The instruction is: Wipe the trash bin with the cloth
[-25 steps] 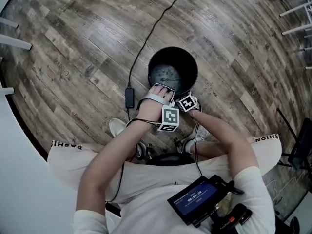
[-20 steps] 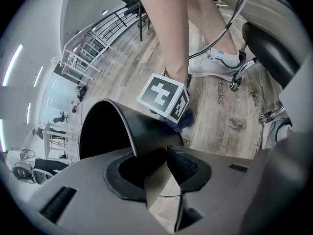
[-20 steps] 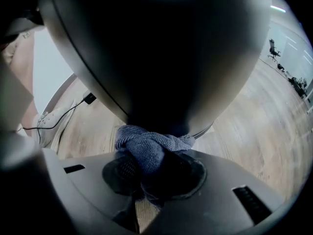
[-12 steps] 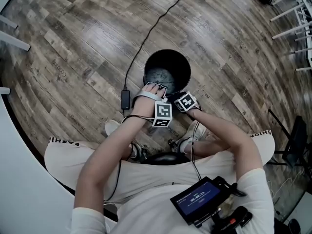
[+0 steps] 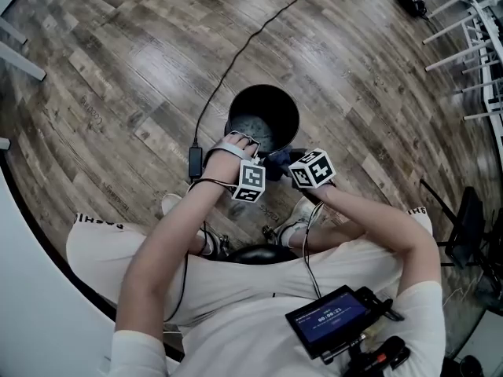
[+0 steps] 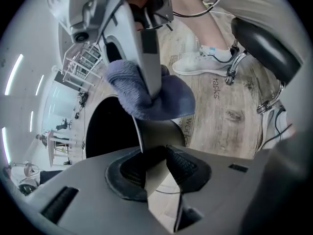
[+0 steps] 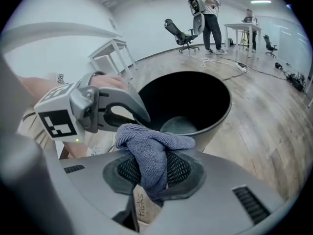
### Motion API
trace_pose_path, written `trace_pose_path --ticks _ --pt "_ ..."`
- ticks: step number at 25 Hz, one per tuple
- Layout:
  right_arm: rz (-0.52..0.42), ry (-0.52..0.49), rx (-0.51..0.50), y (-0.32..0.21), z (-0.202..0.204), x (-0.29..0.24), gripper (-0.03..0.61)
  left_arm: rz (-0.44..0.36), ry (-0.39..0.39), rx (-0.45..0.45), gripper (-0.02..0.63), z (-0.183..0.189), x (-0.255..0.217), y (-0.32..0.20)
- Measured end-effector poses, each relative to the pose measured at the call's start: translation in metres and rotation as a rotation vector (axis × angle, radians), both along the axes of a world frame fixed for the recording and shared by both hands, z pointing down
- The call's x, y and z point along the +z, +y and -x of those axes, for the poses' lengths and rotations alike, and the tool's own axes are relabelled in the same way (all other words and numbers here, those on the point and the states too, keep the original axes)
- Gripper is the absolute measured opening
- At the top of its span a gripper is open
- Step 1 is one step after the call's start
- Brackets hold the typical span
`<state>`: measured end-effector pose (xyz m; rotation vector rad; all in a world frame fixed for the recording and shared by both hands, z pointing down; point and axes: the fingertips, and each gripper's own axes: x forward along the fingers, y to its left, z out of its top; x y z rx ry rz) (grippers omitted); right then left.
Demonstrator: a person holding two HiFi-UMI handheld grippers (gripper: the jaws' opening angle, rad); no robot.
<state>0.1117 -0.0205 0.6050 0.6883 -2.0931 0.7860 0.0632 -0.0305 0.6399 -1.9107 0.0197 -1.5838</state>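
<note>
**Two grippers at the bin's near rim, one holding the cloth**

Both fingers (image 7: pixel 182 169) of the right gripper (image 7: pixel 149 173) are clenched on the blue-grey cloth (image 7: pixel 146 148). The cloth bunches between the pads and spills over their top.

The left gripper (image 6: pixel 156 168) has just been closing its fingers (image 6: pixel 188 166). The thin near wall of the trash bin (image 6: pixel 161 131) stands between them. The pads seem to grasp it, though the edge-on view leaves that slightly unsure.

In the left gripper view the cloth hangs close over the bin's near rim, just beyond the left fingers.

In the head view the two marker cubes sit side by side at that rim. The round black bin stands upright on the wooden floor (image 5: pixel 118 69), just ahead of the person's shoes, its mouth open and its inside dark.
</note>
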Motion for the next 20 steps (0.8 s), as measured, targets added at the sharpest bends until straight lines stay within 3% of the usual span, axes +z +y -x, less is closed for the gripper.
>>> trace_pose_path --ticks 6,20 --pt "0.044 0.018 0.037 -0.003 -0.006 0.02 0.095 0.023 0.001 -0.01 0.117 -0.009 -0.002 0.009" --pt "0.012 0.154 -0.109 -0.013 -0.016 0.161 0.095 0.071 0.053 -0.032 0.112 -0.024 -0.003 0.011"
